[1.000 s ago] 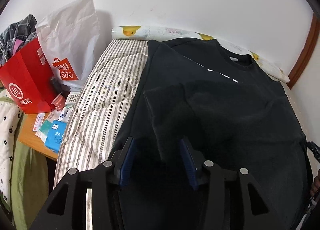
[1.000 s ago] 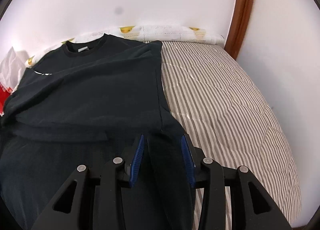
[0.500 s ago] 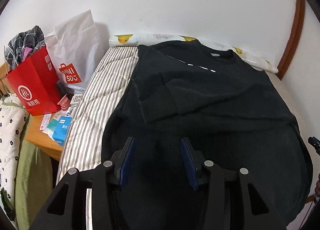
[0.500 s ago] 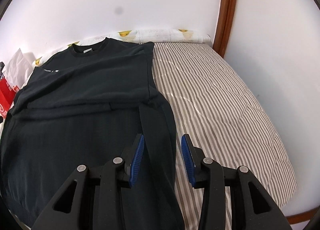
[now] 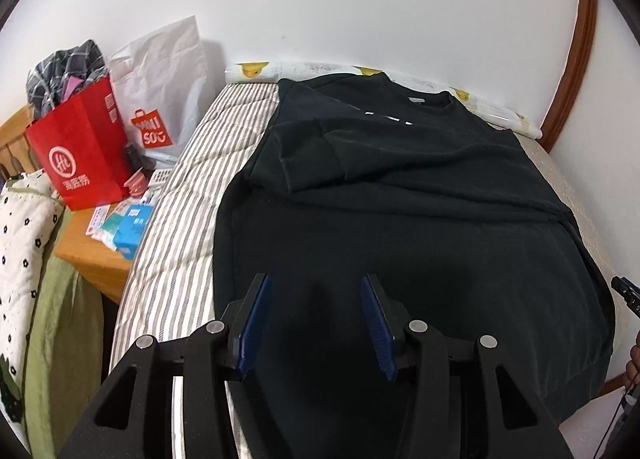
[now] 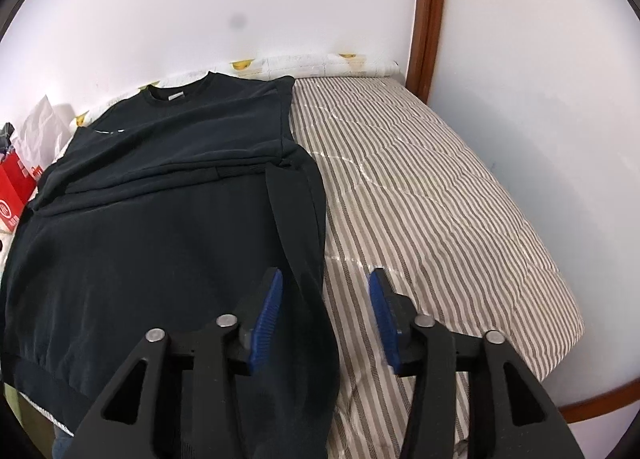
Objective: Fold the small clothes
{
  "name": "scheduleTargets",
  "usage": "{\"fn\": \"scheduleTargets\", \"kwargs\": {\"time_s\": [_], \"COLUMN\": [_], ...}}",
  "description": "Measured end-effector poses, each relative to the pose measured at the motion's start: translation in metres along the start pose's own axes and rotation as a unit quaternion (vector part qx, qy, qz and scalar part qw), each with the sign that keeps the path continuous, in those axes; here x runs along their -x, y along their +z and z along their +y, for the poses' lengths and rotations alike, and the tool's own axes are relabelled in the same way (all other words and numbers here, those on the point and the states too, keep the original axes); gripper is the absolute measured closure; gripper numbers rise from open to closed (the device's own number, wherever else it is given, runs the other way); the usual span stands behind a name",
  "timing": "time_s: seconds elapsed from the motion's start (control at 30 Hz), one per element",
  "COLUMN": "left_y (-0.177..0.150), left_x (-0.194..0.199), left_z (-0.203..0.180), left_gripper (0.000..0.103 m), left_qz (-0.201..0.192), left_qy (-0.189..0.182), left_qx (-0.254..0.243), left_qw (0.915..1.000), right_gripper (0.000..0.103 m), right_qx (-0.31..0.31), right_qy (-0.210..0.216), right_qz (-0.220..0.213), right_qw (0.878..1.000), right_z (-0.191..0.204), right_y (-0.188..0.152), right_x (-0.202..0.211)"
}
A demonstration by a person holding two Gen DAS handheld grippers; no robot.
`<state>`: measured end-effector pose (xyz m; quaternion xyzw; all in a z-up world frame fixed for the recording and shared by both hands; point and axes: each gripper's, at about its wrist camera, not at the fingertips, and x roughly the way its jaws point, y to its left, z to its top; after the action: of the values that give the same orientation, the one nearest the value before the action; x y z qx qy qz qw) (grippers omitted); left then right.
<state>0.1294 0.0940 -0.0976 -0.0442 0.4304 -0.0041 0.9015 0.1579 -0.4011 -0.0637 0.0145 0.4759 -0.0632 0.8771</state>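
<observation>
- On the left, a red bag, a white bag and a few small packets, too small to count, are sitting on a wooden side table.
- One black sweatshirt is lying flat on the striped bed, both sleeves folded across its chest.
- The left gripper is hovering over the lower body, jaws partly apart and seemingly empty, though dark cloth is hiding the gap.
- The right gripper is opening over the sweatshirt's right edge, pads not pressing on it.
- Risks: uneven hem grips could be skewing the fold; a lift could be dragging the sleeves loose.
</observation>
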Motion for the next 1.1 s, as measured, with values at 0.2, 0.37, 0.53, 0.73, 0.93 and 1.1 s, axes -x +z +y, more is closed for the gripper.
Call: {"fn": "scheduleTargets", "kwargs": {"time_s": [0.2,0.37,0.53,0.73,0.93,1.1], "left_y": [-0.026,-0.049,-0.067,-0.08,-0.08,-0.08], "left_x": [0.007,0.007,0.007,0.003,0.001,0.0], "left_z": [0.013,0.029,0.037,0.032,0.021,0.018], "left_gripper": [0.037,0.037,0.038,0.044,0.058,0.075], "left_qz": [0.008,0.027,0.035,0.037,0.032,0.03], "left_qy": [0.004,-0.004,-0.007,-0.01,0.014,0.022], "left_qx": [0.008,0.026,0.036,0.028,0.01,0.017], "left_qw": [0.9999,0.9993,0.9987,0.9989,0.9993,0.9992], "right_gripper": [0.053,0.053,0.053,0.065,0.075,0.087], "right_qx": [-0.013,-0.012,-0.011,-0.033,-0.011,-0.01], "right_qy": [0.032,0.057,0.058,0.064,0.061,0.066], "right_qz": [0.027,0.032,0.042,0.05,0.039,0.032], "right_qw": [0.999,0.998,0.997,0.996,0.997,0.997], "right_z": [-0.003,-0.001,-0.002,-0.006,0.01,0.018], "right_y": [-0.02,-0.036,-0.049,-0.06,-0.051,-0.04], "right_x": [-0.002,0.0,-0.004,-0.013,-0.023,-0.032]}}
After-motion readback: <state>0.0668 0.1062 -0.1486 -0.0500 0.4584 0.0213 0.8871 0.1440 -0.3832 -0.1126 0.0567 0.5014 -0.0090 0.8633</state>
